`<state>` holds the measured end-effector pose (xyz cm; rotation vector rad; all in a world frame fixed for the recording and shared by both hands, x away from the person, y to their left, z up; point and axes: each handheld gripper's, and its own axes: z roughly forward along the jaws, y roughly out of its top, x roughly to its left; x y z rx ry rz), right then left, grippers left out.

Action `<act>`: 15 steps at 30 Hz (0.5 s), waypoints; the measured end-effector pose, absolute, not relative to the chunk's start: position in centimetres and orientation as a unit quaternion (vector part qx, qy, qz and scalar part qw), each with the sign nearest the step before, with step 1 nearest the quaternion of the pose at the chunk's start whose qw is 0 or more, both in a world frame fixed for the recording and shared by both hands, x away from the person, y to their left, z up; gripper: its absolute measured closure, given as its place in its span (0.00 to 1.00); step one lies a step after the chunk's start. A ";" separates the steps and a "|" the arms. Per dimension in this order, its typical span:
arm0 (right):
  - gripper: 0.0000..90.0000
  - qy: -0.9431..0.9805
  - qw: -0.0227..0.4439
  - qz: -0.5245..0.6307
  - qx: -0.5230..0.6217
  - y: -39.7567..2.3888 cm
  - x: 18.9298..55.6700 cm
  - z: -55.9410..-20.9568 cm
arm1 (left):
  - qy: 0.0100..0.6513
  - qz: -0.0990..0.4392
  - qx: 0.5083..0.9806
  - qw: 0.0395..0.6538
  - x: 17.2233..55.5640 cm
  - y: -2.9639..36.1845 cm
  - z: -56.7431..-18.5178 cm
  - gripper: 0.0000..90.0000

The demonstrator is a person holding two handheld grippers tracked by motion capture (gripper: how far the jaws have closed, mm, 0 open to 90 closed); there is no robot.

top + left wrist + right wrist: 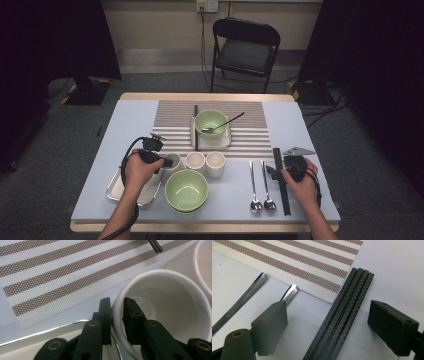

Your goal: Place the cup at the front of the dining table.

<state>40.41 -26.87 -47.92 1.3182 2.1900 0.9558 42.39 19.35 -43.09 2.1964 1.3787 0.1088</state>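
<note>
Now my left gripper (117,306) pinched the rim of the white cup (162,307), by the metal tray (116,191) near the tabletop's front-left corner. My right gripper (332,322) stood spread astride the black chopsticks (342,315), untouched, near the front-right edge.

Right gripper (327,322) jaws wide apart astride black chopsticks (342,315), 2 spoon handles (249,295) beside striped placemat (312,262).
</note>
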 end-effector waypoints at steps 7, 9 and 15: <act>0.17 0.785 0.205 0.343 0.473 -26.9 40.4 -47.9 | 0.509 0.046 0.819 0.260 42.3 19.1 -42.9 0.87; 0.17 0.785 0.205 0.343 0.473 -26.9 40.4 -47.9 | 0.509 0.046 0.820 0.258 42.3 19.2 -42.9 0.87; 0.17 0.785 0.205 0.343 0.473 -26.9 40.4 -47.9 | 0.517 0.042 0.816 0.254 42.3 19.2 -42.7 0.87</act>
